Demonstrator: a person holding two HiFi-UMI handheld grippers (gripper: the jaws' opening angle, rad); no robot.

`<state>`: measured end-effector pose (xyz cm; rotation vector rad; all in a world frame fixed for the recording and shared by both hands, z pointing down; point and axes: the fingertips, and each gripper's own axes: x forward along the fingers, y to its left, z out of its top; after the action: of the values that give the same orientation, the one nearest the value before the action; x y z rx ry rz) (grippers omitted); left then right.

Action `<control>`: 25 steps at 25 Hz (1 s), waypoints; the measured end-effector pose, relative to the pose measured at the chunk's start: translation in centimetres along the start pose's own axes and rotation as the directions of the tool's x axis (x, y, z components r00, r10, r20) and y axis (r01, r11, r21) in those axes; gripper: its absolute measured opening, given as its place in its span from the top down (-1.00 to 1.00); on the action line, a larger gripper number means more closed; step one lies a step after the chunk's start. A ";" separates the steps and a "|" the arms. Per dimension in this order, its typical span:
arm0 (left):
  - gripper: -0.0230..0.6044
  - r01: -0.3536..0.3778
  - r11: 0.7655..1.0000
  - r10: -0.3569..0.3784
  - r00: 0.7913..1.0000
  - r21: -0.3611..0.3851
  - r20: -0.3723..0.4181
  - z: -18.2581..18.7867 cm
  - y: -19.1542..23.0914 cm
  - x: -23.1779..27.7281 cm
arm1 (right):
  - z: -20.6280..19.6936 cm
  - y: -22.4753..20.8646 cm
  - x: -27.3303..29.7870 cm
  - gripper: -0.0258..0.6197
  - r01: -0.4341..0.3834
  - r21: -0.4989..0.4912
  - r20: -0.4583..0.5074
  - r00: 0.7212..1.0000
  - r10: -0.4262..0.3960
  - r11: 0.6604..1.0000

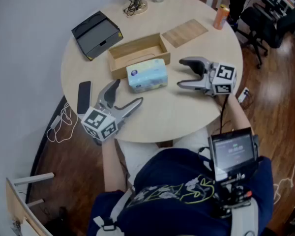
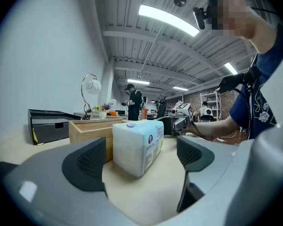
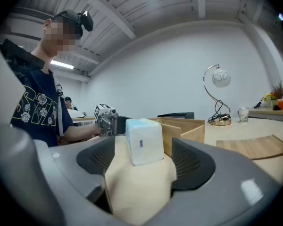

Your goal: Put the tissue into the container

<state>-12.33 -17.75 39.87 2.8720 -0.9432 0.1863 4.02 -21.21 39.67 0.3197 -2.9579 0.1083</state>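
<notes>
1. We see the tissue pack (image 1: pixel 147 75) lying on the round table (image 1: pixel 187 113), just in front of the open wooden container (image 1: pixel 137 53).
2. Our left gripper (image 1: pixel 128 92) rests near the pack's left corner, with its jaws wide apart and holding nothing.
3. Our right gripper (image 1: pixel 181 73) sits to the pack's right, its jaws also apart and empty, with the pack just ahead of them.

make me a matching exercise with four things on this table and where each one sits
Things:
1 tissue pack
2 wooden box
3 black phone
4 orange can

Places:
a far right edge of the table
b just in front of the wooden box
c near the table's left edge
d middle of the table, open on top and empty

Pairs: 1-b, 2-d, 3-c, 4-a
</notes>
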 end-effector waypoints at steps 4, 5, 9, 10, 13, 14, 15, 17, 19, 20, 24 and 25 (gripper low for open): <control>-0.54 0.018 1.000 -0.018 1.000 0.000 0.000 0.6 0.7 1.5 | -0.2 -0.6 1.9 -0.23 -0.038 0.017 -0.009 0.999 0.038 0.999; -0.54 0.026 1.000 -0.026 1.000 0.001 -0.001 0.7 0.8 1.9 | -0.2 -0.8 2.5 -0.24 -0.049 0.018 -0.014 0.999 0.049 0.999; -0.54 0.072 0.997 -0.072 0.997 0.009 -0.005 1.0 0.9 3.9 | -0.1 -0.7 5.0 -0.25 -0.107 0.011 -0.059 0.992 0.107 0.994; -0.54 0.086 0.996 -0.085 0.996 0.009 -0.006 1.0 0.8 4.4 | 0.0 -0.6 5.5 -0.25 -0.120 0.011 -0.071 0.990 0.120 0.993; -0.54 0.120 0.993 -0.120 0.993 0.016 -0.011 1.2 0.4 5.2 | -0.3 -0.2 7.1 -0.24 -0.161 0.015 -0.110 0.981 0.161 0.987; -0.54 0.123 0.992 -0.123 0.992 0.017 -0.012 1.3 0.3 5.3 | -0.3 0.0 7.5 -0.23 -0.172 0.016 -0.120 0.978 0.172 0.985; -0.54 0.121 0.993 -0.121 0.993 0.017 -0.011 1.3 0.3 5.4 | -0.4 0.1 7.7 -0.22 -0.178 0.016 -0.126 0.976 0.179 0.984; -0.53 0.092 0.996 -0.092 0.996 0.011 -0.008 1.3 0.6 5.2 | -0.4 0.1 7.6 -0.19 -0.181 0.013 -0.124 0.976 0.181 0.983; -0.25 0.049 0.999 -0.049 0.999 0.004 -0.002 1.3 1.0 4.8 | -0.3 0.3 7.6 -0.16 -0.183 0.010 -0.116 0.976 0.183 0.983; -0.25 0.038 0.999 -0.038 0.999 0.002 0.001 1.3 0.9 4.6 | -0.3 0.5 7.5 -0.15 -0.185 0.010 -0.116 0.976 0.185 0.983; -0.23 0.038 0.999 -0.038 0.999 0.008 0.005 1.1 -0.5 3.9 | -0.4 2.0 7.0 -0.14 -0.185 0.007 -0.115 0.976 0.185 0.983; -0.23 0.037 0.999 -0.037 0.999 0.007 0.008 1.1 -1.0 3.6 | -0.5 2.6 6.7 -0.13 -0.184 0.005 -0.113 0.977 0.183 0.983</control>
<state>-8.72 -19.18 39.25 2.8960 -0.8916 0.1755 -2.92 -20.03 41.19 0.0373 -2.8680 0.1355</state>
